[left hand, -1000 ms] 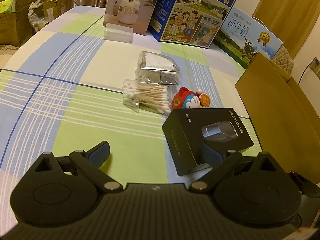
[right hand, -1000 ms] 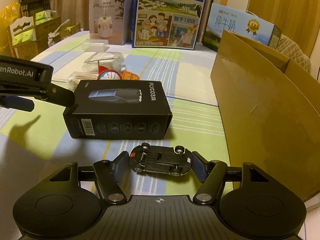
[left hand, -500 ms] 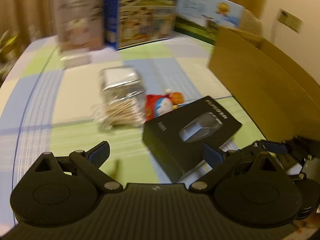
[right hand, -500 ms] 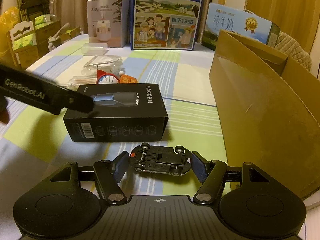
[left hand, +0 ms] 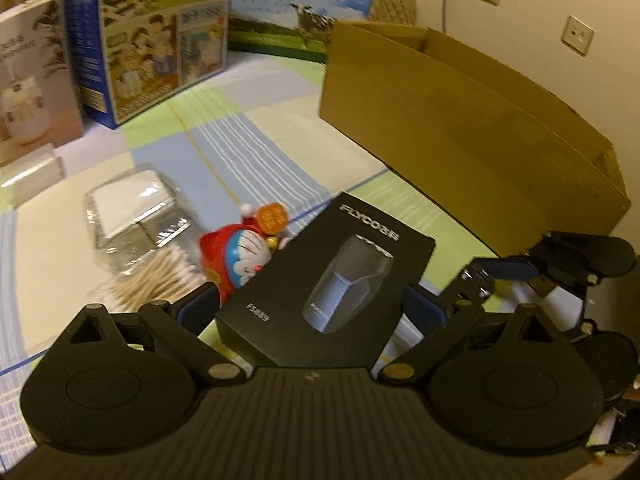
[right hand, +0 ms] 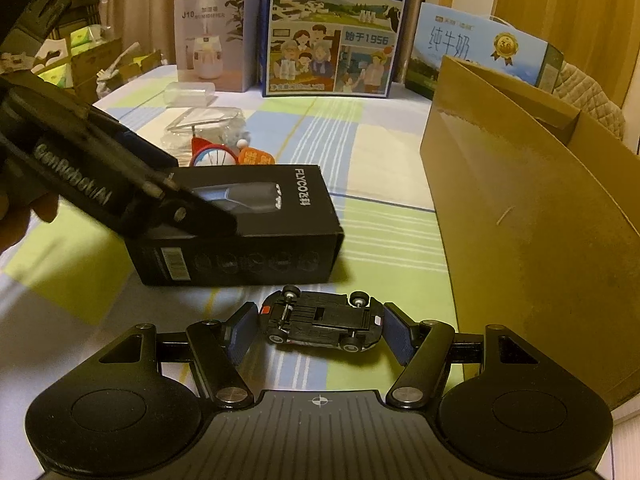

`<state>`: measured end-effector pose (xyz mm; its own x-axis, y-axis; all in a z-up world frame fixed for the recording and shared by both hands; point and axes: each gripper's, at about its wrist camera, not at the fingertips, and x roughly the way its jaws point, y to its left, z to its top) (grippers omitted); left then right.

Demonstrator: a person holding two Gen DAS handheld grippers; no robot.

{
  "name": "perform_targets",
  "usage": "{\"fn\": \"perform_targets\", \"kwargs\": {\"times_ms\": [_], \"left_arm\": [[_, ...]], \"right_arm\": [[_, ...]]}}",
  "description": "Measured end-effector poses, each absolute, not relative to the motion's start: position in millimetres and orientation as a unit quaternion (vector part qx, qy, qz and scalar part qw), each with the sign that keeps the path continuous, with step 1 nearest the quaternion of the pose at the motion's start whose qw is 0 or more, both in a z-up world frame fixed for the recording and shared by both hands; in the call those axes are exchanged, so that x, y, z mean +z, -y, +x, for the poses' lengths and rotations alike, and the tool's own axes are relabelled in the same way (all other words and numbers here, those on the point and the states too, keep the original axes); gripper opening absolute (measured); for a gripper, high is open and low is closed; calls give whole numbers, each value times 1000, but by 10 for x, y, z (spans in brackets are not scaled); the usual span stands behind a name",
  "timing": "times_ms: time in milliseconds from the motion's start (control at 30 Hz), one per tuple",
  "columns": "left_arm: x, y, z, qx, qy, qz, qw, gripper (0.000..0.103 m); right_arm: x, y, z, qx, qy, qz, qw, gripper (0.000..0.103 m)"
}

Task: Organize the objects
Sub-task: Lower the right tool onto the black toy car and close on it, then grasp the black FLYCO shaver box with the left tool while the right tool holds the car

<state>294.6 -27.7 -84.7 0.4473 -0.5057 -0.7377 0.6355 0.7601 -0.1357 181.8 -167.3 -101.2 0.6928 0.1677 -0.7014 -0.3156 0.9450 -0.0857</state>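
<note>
A black FLYCO shaver box [left hand: 328,288] lies on the checked tablecloth; it also shows in the right wrist view [right hand: 248,224]. My left gripper [left hand: 312,306] is open, its jaws straddling the box's near end, one finger on each side. My right gripper [right hand: 318,326] is open around a black toy car [right hand: 320,322] lying upside down, wheels up, between its pads. An open brown cardboard box [left hand: 472,136] stands at the right and shows in the right wrist view [right hand: 532,216].
A red Doraemon figure [left hand: 236,252], a cotton swab pack [left hand: 156,280] and a clear plastic box [left hand: 132,208] lie left of the shaver box. A humidifier box [right hand: 216,40] and milk cartons [right hand: 336,28] stand at the table's back.
My left gripper has swung right and forward until its jaws straddle the shaver box. The right gripper and the toy car have not moved.
</note>
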Motion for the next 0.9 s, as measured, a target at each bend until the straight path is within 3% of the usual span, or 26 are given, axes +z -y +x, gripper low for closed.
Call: {"fn": "perform_targets", "kwargs": {"times_ms": [300, 433, 900], "left_arm": [[-877, 458, 2741, -352, -410, 174, 823, 95], [-873, 488, 2720, -345, -413, 188, 822, 85], [-722, 171, 2032, -223, -496, 157, 825, 85]], "right_arm": [[-995, 1701, 1789, 129, -377, -105, 911, 64], [-979, 1733, 1757, 128, -377, -106, 911, 64], [-817, 1764, 1548, 146, -372, -90, 912, 64]]}}
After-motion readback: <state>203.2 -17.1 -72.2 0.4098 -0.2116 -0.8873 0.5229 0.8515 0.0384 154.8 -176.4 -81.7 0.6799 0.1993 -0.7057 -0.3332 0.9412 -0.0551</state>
